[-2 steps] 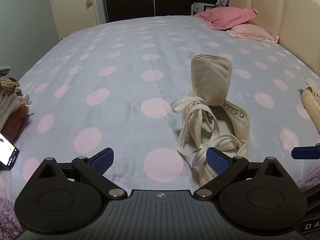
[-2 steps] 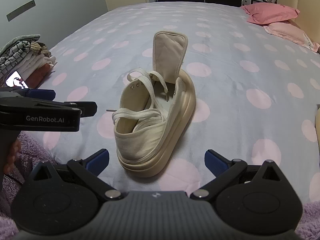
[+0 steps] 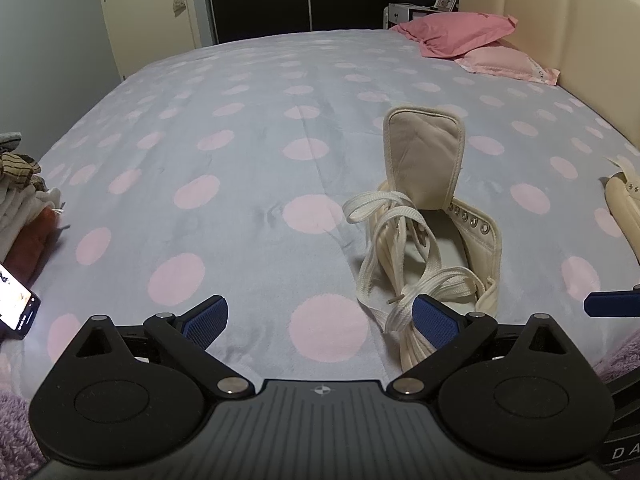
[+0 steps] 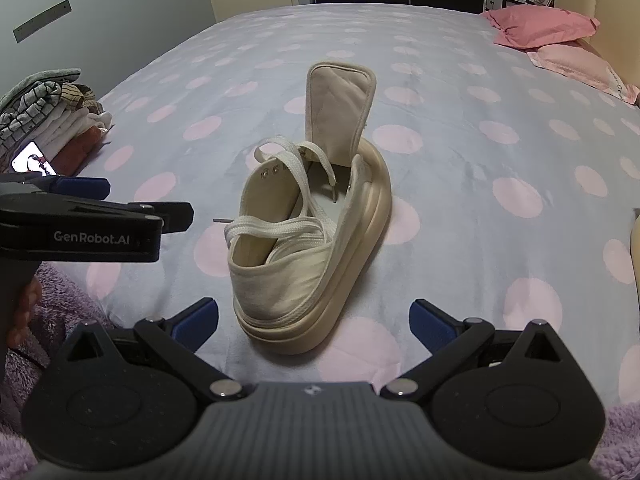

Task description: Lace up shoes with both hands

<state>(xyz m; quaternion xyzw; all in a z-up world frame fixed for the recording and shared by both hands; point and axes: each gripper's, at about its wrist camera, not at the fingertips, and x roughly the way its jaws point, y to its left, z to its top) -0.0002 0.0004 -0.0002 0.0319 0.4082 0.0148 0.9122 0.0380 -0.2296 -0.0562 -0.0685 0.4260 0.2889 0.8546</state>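
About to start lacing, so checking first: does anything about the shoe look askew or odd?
The shoe leans sideways on the bed. Its tongue sticks straight up, and the lace lies loose and tangled across the opening.

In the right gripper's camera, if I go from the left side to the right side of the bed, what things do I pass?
Pile of folded clothes → left gripper → cream shoe → pink pillows.

bed (image 3: 240,152): grey cover, pink dots | pink pillows (image 3: 460,34): at its headboard end | folded clothes (image 4: 52,112): on its left edge | lit phone (image 3: 16,300): beside clothes | door (image 3: 152,12): beyond bed
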